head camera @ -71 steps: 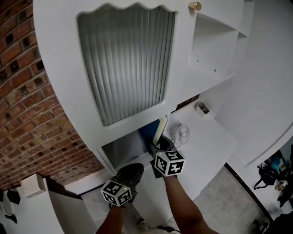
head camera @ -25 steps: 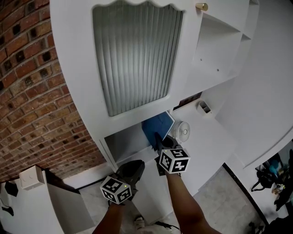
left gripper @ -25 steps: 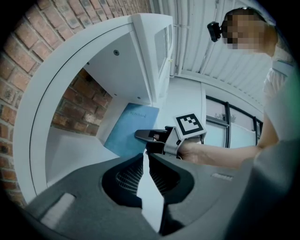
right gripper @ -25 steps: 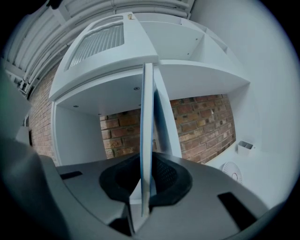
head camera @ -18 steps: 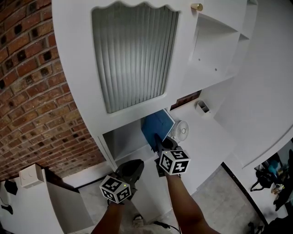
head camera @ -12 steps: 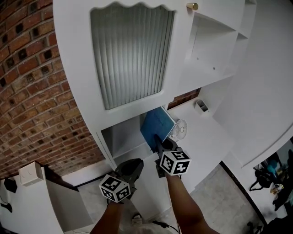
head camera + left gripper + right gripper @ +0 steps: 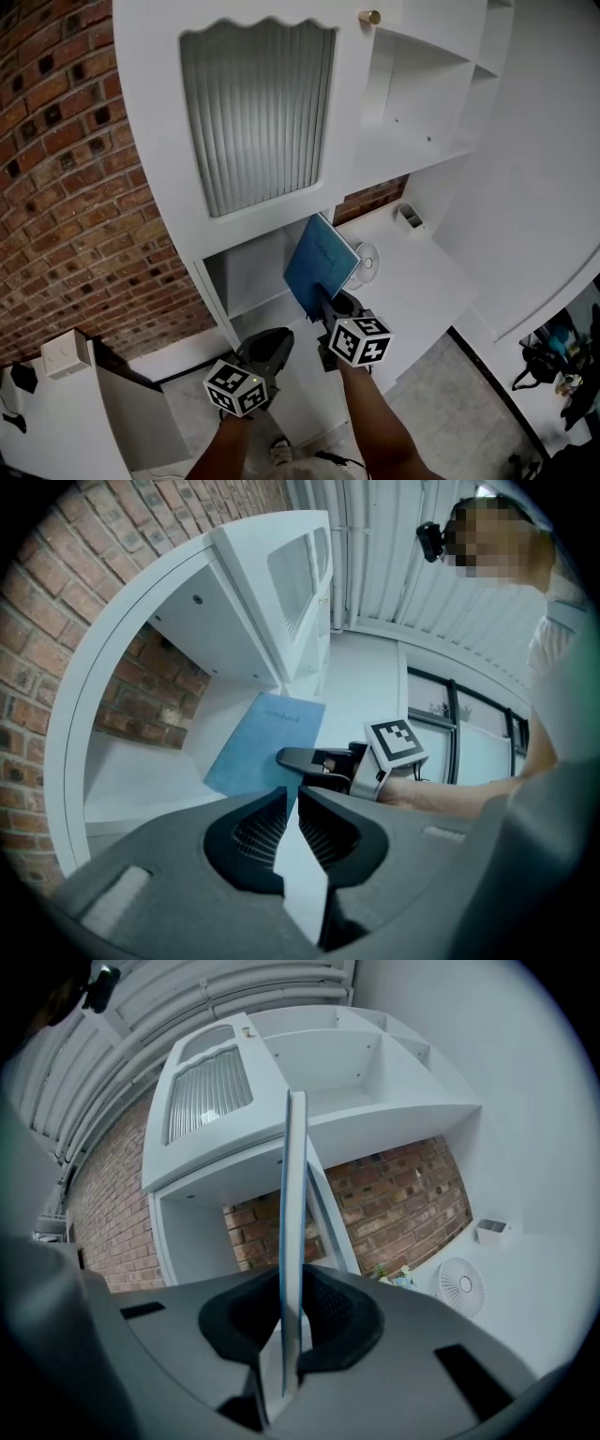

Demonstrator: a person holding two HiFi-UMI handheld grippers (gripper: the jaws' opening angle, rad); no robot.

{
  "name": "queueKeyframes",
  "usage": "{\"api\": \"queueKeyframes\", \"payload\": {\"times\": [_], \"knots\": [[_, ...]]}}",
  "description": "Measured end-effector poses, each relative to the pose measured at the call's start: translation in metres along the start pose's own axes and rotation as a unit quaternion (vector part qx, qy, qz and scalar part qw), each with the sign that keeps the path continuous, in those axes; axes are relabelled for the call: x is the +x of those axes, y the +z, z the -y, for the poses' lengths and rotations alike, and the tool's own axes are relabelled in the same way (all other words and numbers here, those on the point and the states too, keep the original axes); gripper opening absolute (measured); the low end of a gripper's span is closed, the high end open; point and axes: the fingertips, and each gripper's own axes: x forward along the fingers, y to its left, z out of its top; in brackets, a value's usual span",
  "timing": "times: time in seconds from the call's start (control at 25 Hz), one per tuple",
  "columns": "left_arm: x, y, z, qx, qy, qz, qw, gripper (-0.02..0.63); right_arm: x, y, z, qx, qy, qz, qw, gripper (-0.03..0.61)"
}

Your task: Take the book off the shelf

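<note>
The book [image 7: 319, 262] is a thin blue notebook, out in front of the low shelf opening [image 7: 246, 278] of the white cabinet. My right gripper [image 7: 324, 298] is shut on its lower edge and holds it upright. The right gripper view shows the book [image 7: 293, 1232] edge-on between the pads of that gripper [image 7: 291, 1290]. In the left gripper view the blue cover [image 7: 265, 745] faces me, with the right gripper [image 7: 291, 757] clamped on it. My left gripper [image 7: 276, 341] hangs lower left of the book, its jaws [image 7: 289, 801] shut and holding nothing.
A ribbed glass door [image 7: 258, 112] is above the opening, with open white shelves [image 7: 422, 84] to its right. A small white fan [image 7: 367, 262] and a small white holder [image 7: 410, 217] stand on the counter. A brick wall [image 7: 56, 187] is on the left, a white box [image 7: 64, 362] below it.
The book has come out of the shelf opening toward me and stands further out, its blue cover in fuller view. Both grippers have drawn back slightly.
</note>
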Motion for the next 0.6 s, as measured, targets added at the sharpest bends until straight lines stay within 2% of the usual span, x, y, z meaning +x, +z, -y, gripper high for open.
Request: {"api": "queueKeyframes", "payload": {"times": [0.4, 0.6], "knots": [[-0.006, 0.0, 0.017, 0.007, -0.001, -0.001, 1.0, 0.025, -0.026, -0.002, -0.013, 0.011, 0.017, 0.008, 1.0, 0.054], [-0.007, 0.0, 0.025, 0.009, -0.001, -0.002, 1.0, 0.025, -0.038, -0.004, -0.018, 0.037, 0.027, 0.016, 0.999, 0.054]]}}
